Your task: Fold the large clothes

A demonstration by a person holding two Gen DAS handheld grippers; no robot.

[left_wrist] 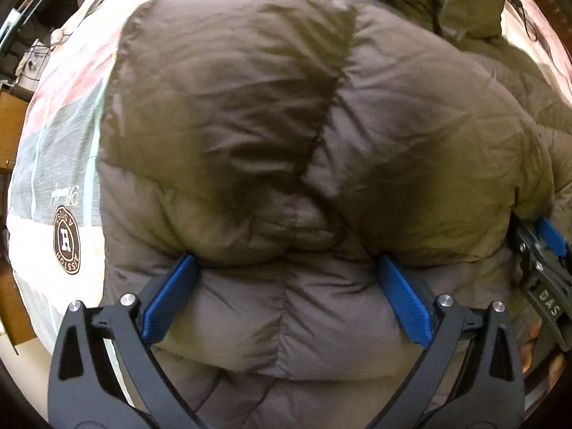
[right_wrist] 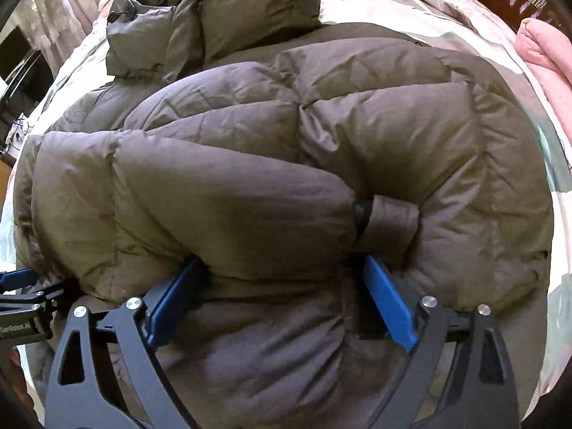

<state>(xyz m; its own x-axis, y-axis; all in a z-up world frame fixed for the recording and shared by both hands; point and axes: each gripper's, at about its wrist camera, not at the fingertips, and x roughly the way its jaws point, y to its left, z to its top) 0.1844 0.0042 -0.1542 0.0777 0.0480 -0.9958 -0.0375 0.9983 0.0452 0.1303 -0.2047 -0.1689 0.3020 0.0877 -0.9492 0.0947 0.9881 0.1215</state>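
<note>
your left gripper [left_wrist: 286, 268] and right gripper [right_wrist: 282, 268] stand side by side, both spread wide, pressing down into the near edge of the puffer jacket [left_wrist: 286, 125], gripping nothing. the jacket lies bunched on the bed [left_wrist: 53, 164], stretching away toward its hood [right_wrist: 214, 18].

Puffer jacket [right_wrist: 286, 143] between spread fingers [right_wrist: 388, 307]

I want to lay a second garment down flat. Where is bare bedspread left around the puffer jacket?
Bare bedspread shows beside the jacket's side nearest the round H logo, and a strip between puffer jacket and pink blanket. Crowded at the hood end and at both grippers.
</note>
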